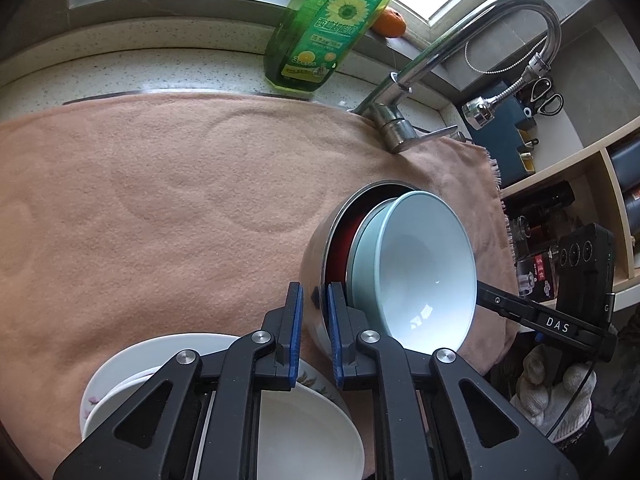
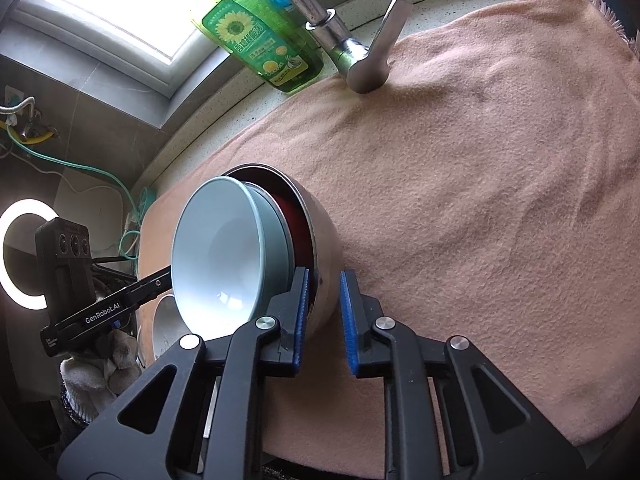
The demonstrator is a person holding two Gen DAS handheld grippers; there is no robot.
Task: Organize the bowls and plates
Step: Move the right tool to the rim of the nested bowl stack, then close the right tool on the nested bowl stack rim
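Note:
A nested stack of bowls is held between both grippers above the pink towel (image 1: 160, 200): a steel bowl (image 1: 316, 256) outermost, a red one (image 1: 340, 248) inside it, then two pale blue-grey bowls (image 1: 424, 268). My left gripper (image 1: 316, 300) is shut on the steel bowl's rim. My right gripper (image 2: 324, 284) is shut on the opposite rim of the steel bowl (image 2: 326, 236); the pale bowls (image 2: 216, 248) face left there. White plates and a white bowl (image 1: 304, 432) lie under the left gripper.
A green dish soap bottle (image 1: 328, 24) and a chrome faucet (image 1: 440, 60) stand at the towel's far edge, with an orange (image 1: 390, 24) behind. Shelves with jars and scissors (image 1: 548, 92) are at the right. A ring light (image 2: 24, 252) glows in the right wrist view.

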